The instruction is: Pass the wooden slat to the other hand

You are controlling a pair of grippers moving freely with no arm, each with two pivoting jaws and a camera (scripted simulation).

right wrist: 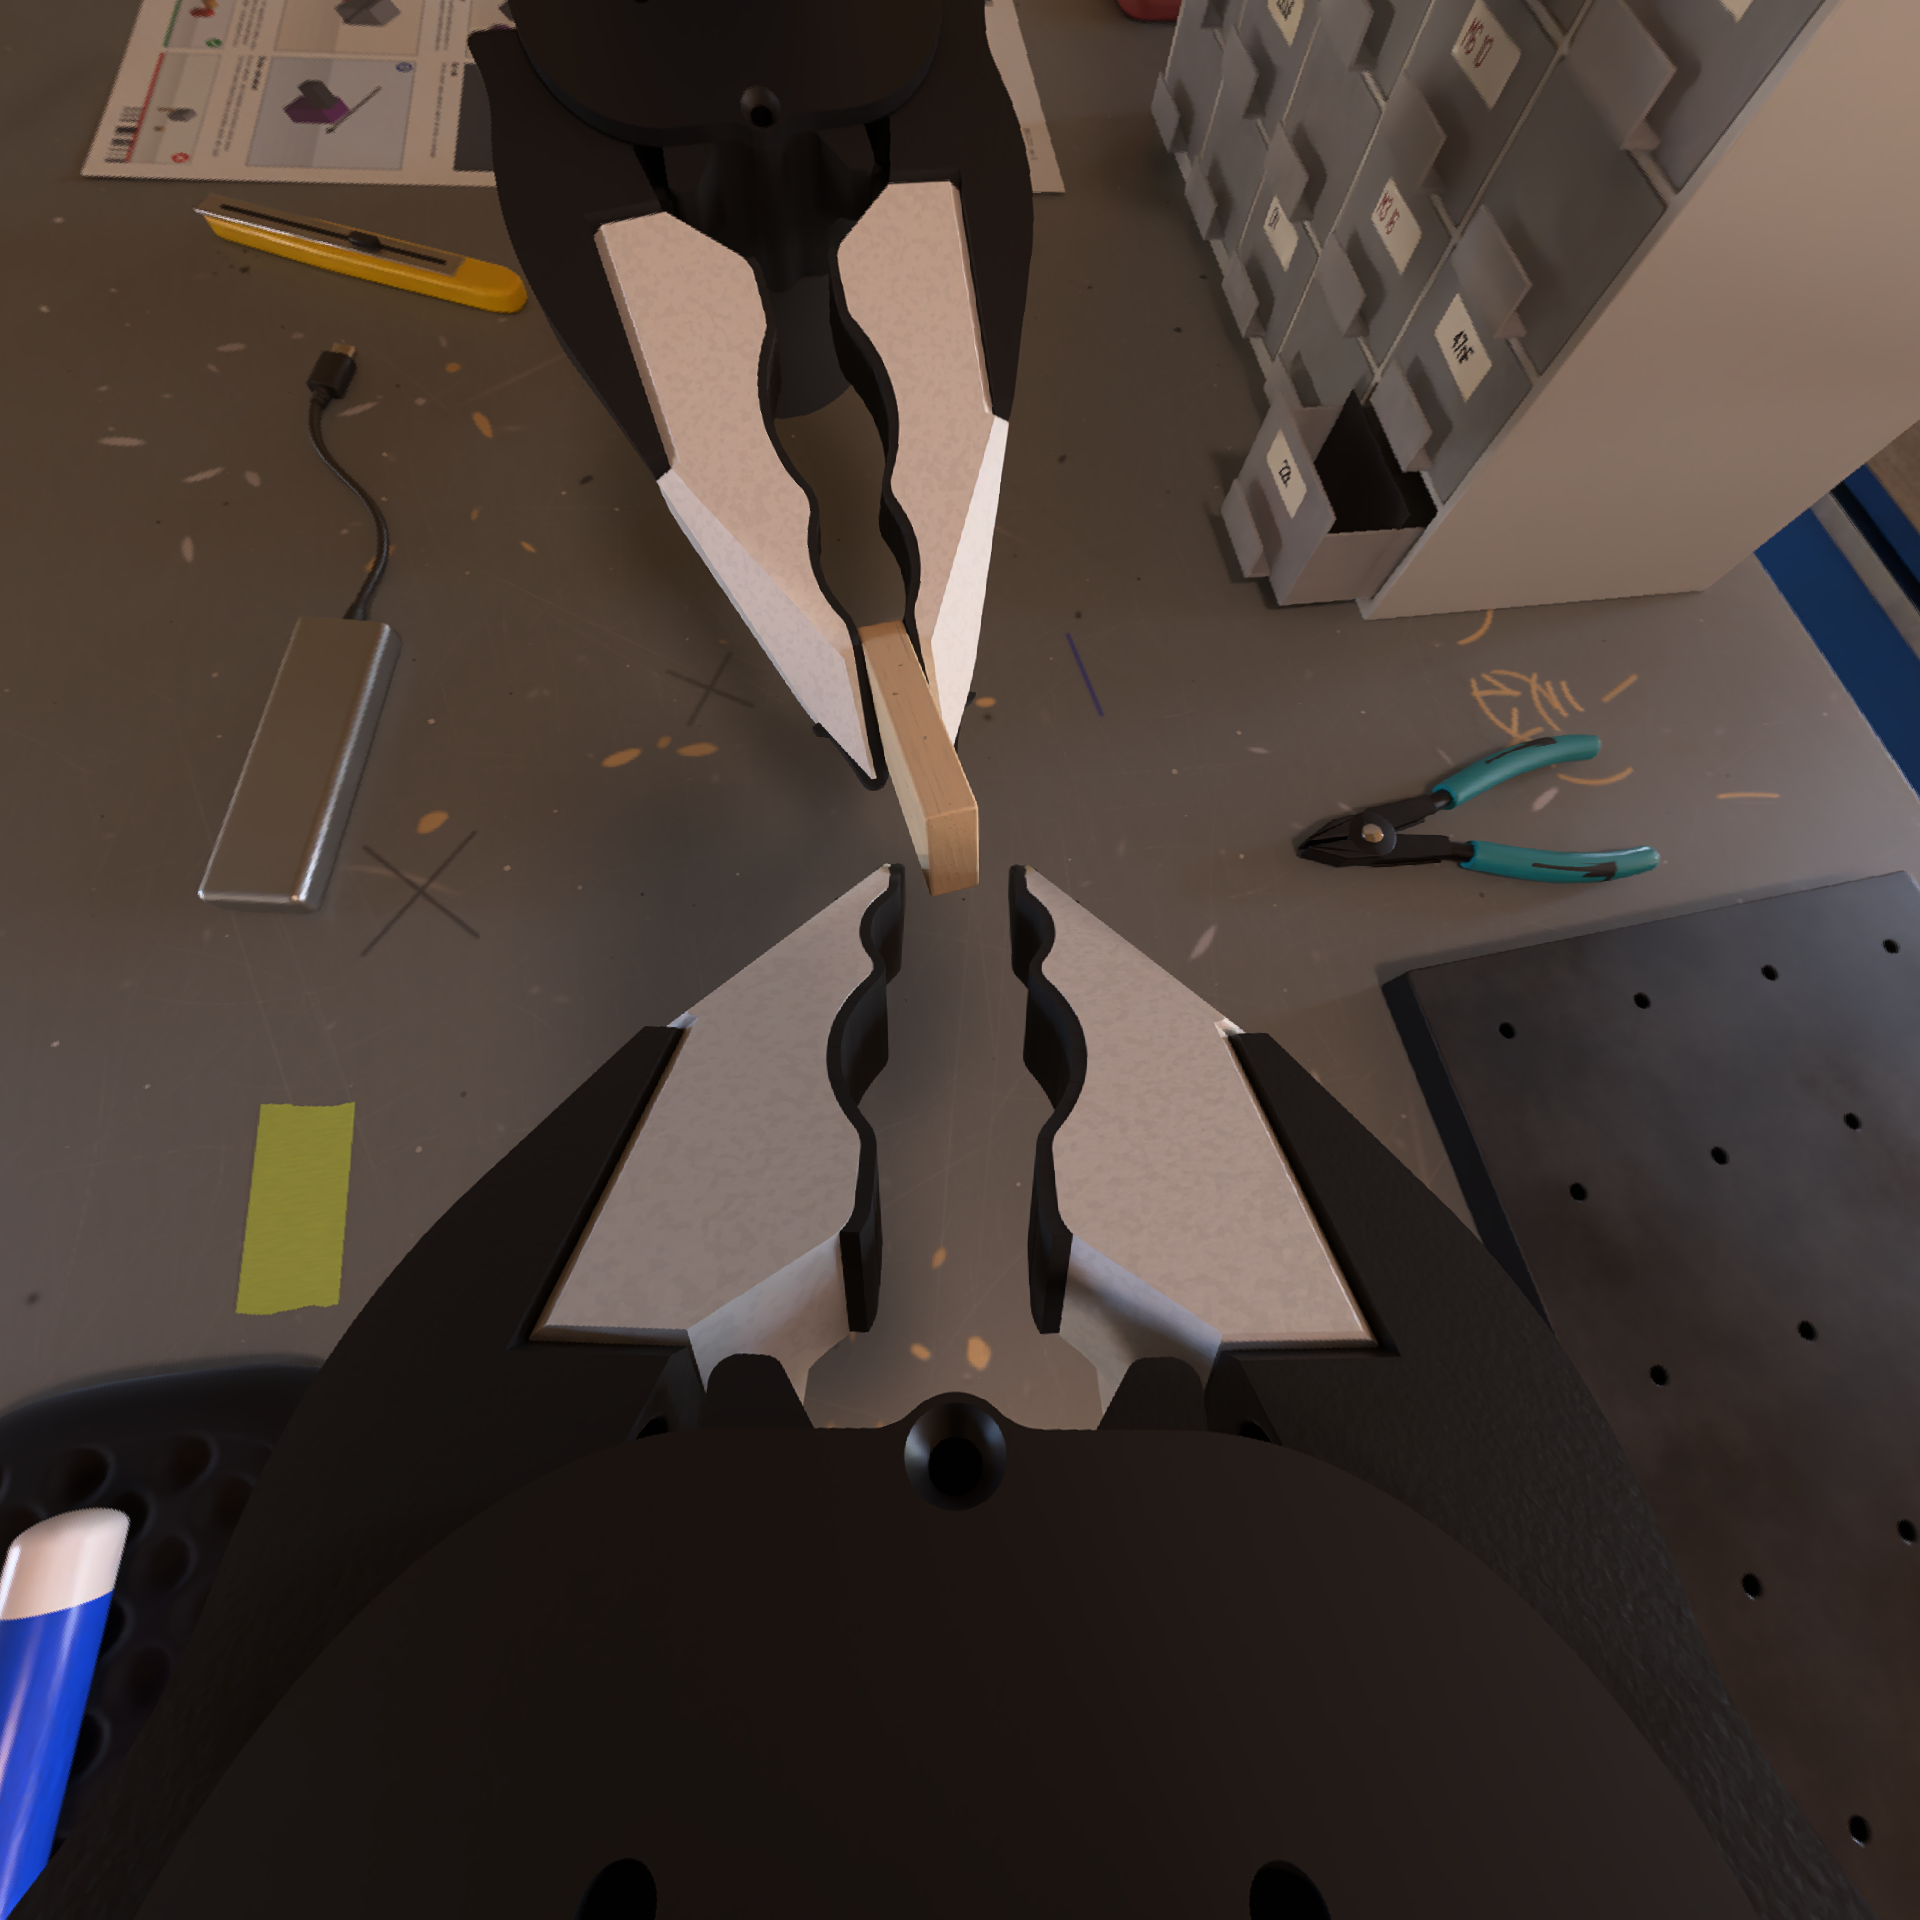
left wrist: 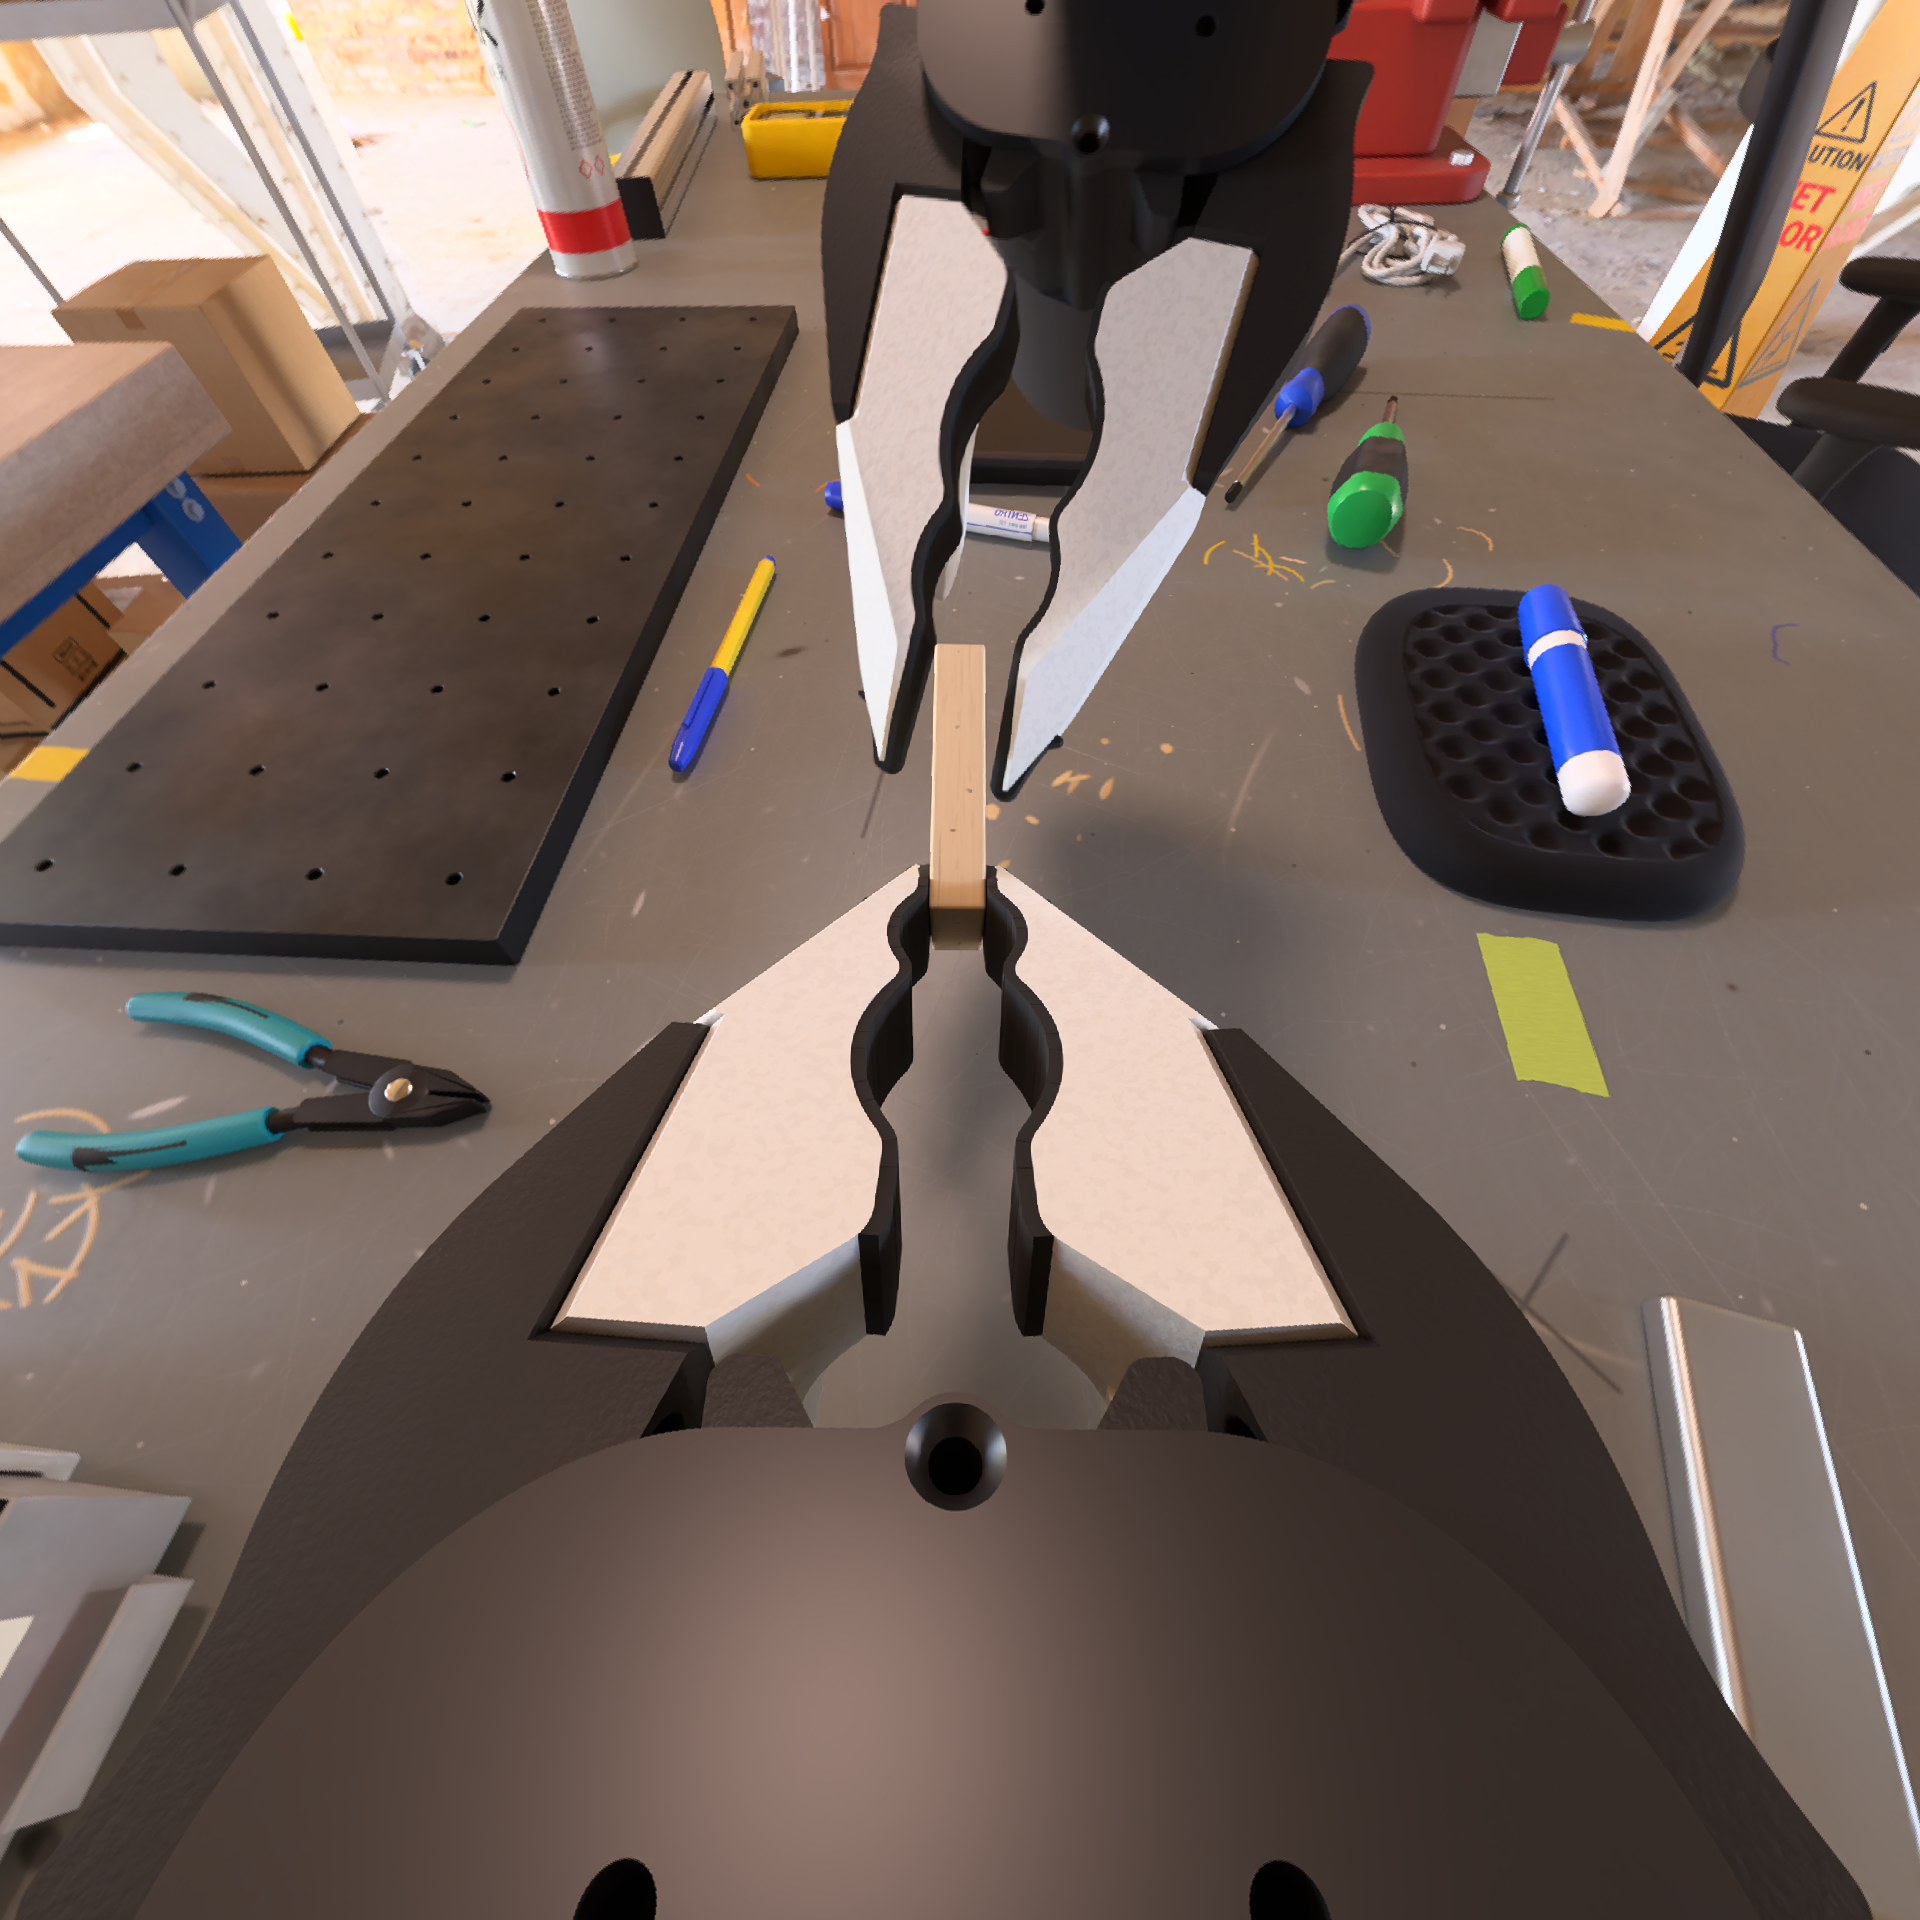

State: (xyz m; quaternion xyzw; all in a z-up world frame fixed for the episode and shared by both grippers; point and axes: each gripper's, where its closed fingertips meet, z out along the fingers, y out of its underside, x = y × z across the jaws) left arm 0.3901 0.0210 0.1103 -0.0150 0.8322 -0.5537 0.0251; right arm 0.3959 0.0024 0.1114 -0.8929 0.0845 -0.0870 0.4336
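Observation:
The wooden slat (left wrist: pixel 958 769) is a short pale strip held in the air above the grey bench. My left gripper (left wrist: pixel 956 881) is shut on its near end. The slat points straight ahead into my right gripper (left wrist: pixel 948 774), which faces the left one. In the right wrist view, my right gripper (right wrist: pixel 956 873) is open, and the slat's (right wrist: pixel 940 821) free end sits just between its fingertips, nearer the left one, with a gap on each side. The left gripper (right wrist: pixel 912 753) shows there, clamped on the far end.
On the bench below lie a black perforated plate (left wrist: pixel 395 623), teal pliers (left wrist: pixel 260 1091), a yellow-blue pen (left wrist: pixel 727 665), screwdrivers (left wrist: pixel 1371 488) and a black honeycomb tray (left wrist: pixel 1455 831) holding a blue marker. A drawer cabinet (right wrist: pixel 1507 312), a utility knife (right wrist: pixel 364 255) and a silver box (right wrist: pixel 301 758) show too.

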